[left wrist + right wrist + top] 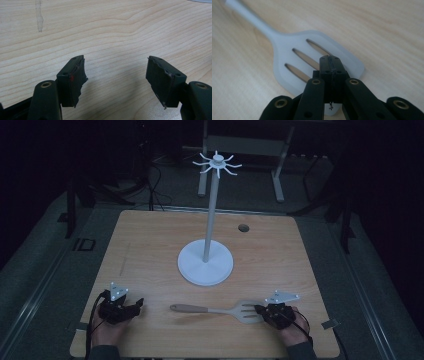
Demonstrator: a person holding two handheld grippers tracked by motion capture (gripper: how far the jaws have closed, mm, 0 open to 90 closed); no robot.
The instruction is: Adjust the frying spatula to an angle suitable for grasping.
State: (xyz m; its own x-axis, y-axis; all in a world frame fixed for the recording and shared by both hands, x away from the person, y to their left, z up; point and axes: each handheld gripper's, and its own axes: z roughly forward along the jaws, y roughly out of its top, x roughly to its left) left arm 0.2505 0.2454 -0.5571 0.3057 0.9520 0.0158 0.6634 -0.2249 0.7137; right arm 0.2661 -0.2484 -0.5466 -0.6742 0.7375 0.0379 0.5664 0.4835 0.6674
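A pale slotted spatula [220,310] with a wooden-toned handle lies flat near the table's front edge, handle pointing left. My right gripper [260,310] is at its blade end. In the right gripper view the jaws are pressed together over the blade [287,50], and my right gripper [331,61] shows nothing between them. My left gripper [137,304] rests at the front left, apart from the spatula. In its own view the left gripper [116,72] stands open over bare wood. A white stand [205,262] with a tall pole and hooks at the top is at mid-table.
The wooden table [150,245] has a small dark hole [243,227] at the back right. The stand's round base sits just behind the spatula. Dark floor and table legs lie beyond the far edge.
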